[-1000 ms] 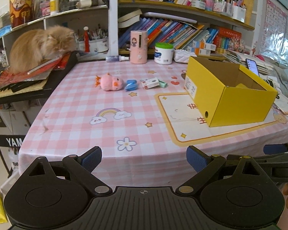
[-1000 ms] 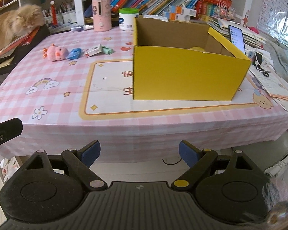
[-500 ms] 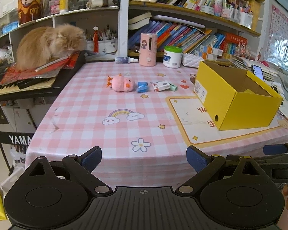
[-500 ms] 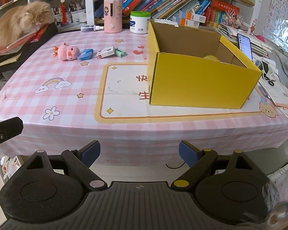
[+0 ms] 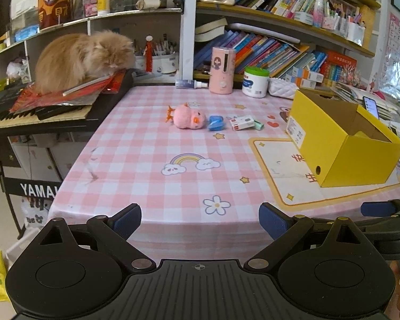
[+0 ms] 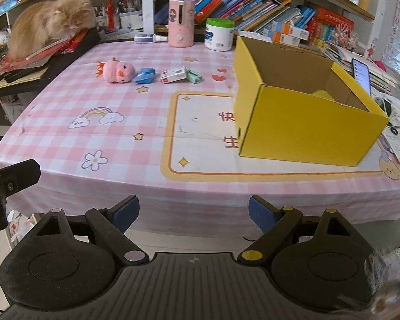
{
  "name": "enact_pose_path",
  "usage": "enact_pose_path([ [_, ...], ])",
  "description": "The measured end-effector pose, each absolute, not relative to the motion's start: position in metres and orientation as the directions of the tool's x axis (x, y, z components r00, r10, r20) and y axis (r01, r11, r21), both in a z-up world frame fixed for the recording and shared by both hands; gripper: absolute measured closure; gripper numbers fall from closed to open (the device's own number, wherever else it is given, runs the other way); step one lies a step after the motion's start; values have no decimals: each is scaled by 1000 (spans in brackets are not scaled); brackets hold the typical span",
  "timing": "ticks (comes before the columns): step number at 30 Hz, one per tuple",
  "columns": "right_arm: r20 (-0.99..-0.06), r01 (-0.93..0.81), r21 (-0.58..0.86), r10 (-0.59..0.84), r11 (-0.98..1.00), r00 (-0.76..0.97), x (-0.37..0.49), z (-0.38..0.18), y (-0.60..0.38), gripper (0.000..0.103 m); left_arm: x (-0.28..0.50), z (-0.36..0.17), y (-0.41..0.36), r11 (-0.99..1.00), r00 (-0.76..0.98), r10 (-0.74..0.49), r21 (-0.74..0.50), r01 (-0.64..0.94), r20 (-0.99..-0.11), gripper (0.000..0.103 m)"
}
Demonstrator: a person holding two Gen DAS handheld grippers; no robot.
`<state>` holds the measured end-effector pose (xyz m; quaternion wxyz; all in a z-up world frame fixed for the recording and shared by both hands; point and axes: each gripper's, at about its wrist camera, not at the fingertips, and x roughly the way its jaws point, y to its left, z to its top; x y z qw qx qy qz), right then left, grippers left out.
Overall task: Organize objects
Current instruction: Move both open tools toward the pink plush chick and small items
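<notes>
Closing on the table edge since a second ago, both grippers now frame the objects larger, so picking looks imminent. Left gripper [image 5: 200, 217] and right gripper [image 6: 194, 210] hang with fingers spread, empty. The pink plush chick [image 6: 118, 71], blue item [image 6: 145, 76], small carton [image 6: 174, 75] and green item [image 6: 193, 76] lie in a row at 11 o'clock. The yellow box [image 6: 306, 133] stands open at 1 o'clock, something yellow inside.

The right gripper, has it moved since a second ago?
Yes. The right gripper has come closer to the table: the yellow box and pink plush chick look larger and nearer. Its jaws remain open.
</notes>
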<state>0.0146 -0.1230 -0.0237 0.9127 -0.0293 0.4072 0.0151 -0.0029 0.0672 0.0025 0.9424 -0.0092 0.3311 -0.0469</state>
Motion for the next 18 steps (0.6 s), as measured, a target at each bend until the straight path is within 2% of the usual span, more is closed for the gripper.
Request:
enact_pose_path([
  [18, -756, -133, -22, 70, 991, 650, 76, -33, -98, 14, 51, -5, 86, 999, 757, -50, -46, 26, -652, 6],
])
